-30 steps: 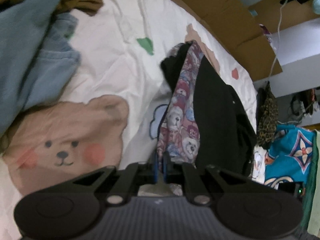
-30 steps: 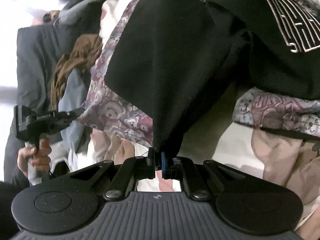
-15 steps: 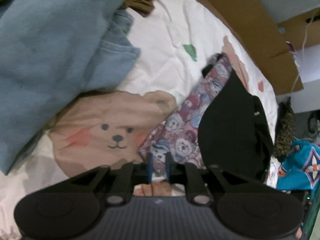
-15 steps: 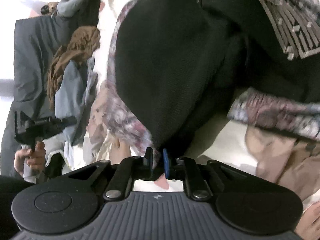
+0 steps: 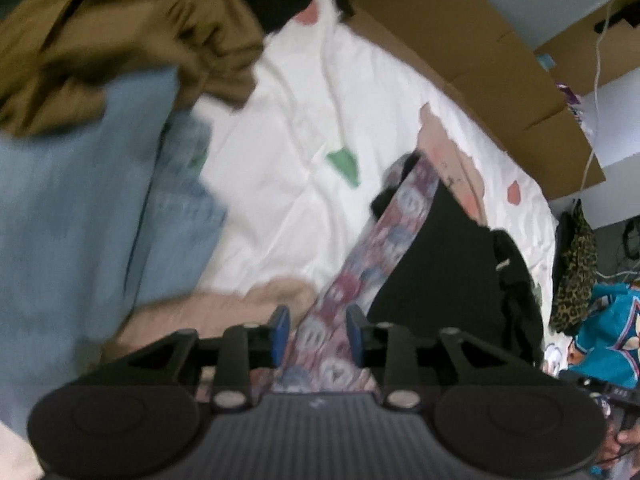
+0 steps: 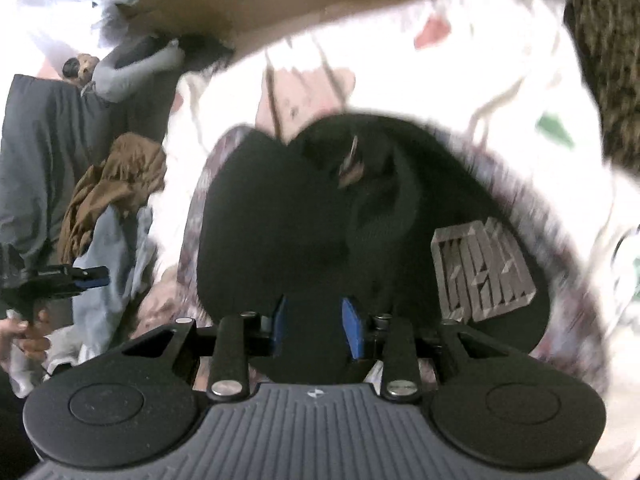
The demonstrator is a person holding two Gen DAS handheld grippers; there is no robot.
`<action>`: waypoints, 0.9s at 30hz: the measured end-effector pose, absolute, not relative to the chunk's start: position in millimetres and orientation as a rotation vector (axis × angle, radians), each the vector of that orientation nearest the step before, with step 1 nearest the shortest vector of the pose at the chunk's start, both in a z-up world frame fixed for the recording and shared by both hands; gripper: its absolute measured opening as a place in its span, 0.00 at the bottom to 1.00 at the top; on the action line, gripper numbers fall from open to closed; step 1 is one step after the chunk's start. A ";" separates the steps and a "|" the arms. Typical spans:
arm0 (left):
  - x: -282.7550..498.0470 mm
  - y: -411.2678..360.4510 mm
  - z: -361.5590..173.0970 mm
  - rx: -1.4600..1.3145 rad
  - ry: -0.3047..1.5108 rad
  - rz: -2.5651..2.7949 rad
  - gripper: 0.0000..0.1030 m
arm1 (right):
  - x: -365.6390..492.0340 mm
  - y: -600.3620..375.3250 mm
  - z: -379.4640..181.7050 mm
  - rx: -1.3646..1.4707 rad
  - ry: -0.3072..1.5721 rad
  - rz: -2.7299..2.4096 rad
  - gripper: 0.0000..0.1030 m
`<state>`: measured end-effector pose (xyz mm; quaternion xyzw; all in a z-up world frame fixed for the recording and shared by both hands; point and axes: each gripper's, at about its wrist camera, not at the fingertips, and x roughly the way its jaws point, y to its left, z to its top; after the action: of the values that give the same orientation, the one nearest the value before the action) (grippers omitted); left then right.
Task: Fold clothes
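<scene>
A black garment (image 5: 440, 272) with a bear-print lining (image 5: 384, 240) lies spread on the white bedsheet (image 5: 300, 140). My left gripper (image 5: 317, 334) hangs just above the lining's near edge. Its jaws are opening, and the blue pads (image 5: 280, 332) stand apart from the cloth. In the right wrist view the same black garment (image 6: 280, 220) shows a grey logo patch (image 6: 480, 272). My right gripper (image 6: 315, 326) is over its near hem with jaws opening and pads (image 6: 351, 328) clear of the fabric. The left gripper (image 6: 68, 280) also shows at far left, held by a hand (image 6: 28, 332).
A light blue garment (image 5: 80, 220) and a brown one (image 5: 120, 40) are heaped at the left of the bed. Cardboard (image 5: 480, 80) lines the far side. A leopard-print item (image 5: 576, 272) and teal cloth (image 5: 608, 340) sit off the right edge. Dark grey fabric (image 6: 40, 160) lies beyond the pile.
Both grippers went from shut on the garment's edge to open, letting it go. Both have lifted away, and the garment has settled flat on the sheet.
</scene>
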<state>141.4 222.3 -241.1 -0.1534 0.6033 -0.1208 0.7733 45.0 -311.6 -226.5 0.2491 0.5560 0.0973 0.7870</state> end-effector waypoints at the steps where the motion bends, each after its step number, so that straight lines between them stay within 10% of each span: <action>1: 148.9 217.2 -235.4 -0.323 1.295 -0.260 0.43 | 50.3 -316.0 -221.4 0.531 1.190 0.197 0.32; 10: 216.9 137.5 -177.6 -0.115 1.215 -0.297 0.69 | 84.2 -337.8 -177.6 0.316 1.105 0.107 0.32; 27: 279.0 -13.8 -246.4 0.081 1.299 -0.328 0.76 | 125.8 -361.8 -186.6 0.205 0.900 0.125 0.46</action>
<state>279.0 -13.8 -246.4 0.0373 0.6017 -0.1519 0.7832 125.8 -361.8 -186.6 0.0988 0.4339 0.0604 0.8935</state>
